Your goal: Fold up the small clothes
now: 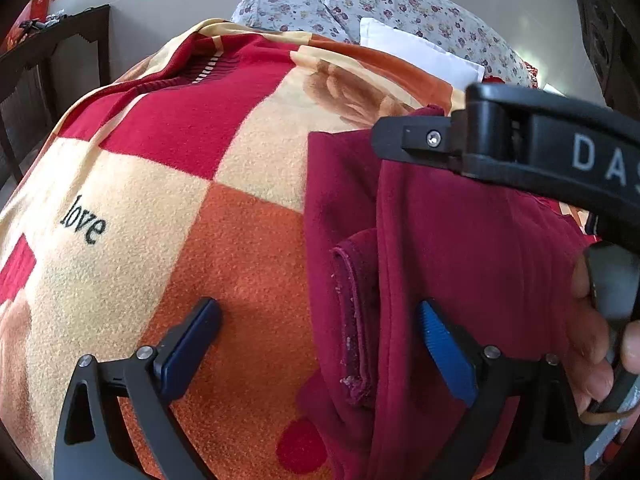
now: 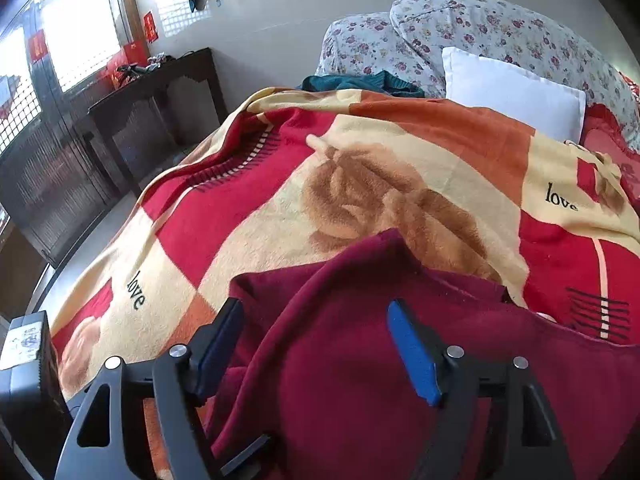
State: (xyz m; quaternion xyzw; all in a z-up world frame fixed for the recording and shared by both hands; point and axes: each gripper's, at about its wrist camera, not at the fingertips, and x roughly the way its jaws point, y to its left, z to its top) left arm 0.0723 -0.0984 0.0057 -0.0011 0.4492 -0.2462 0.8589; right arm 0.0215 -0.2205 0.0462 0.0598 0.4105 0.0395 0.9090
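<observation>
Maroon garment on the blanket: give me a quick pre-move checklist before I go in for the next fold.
1. Left gripper open: ok, pads wide apart, pressing on nothing.
2. Right gripper open: ok, jaws apart with a raised ridge of cloth between them, not pinched.
3. Maroon garment released and lying on the checked blanket: ok.
4. Garment flat: not ok, a sleeve cuff lies loose along its left edge and a fold stands up in the right wrist view.
5. Grippers clear of each other: cannot tell, the right one crosses close above the garment in the left wrist view.
6. Near hem visible: cannot tell, hidden below both views.
</observation>
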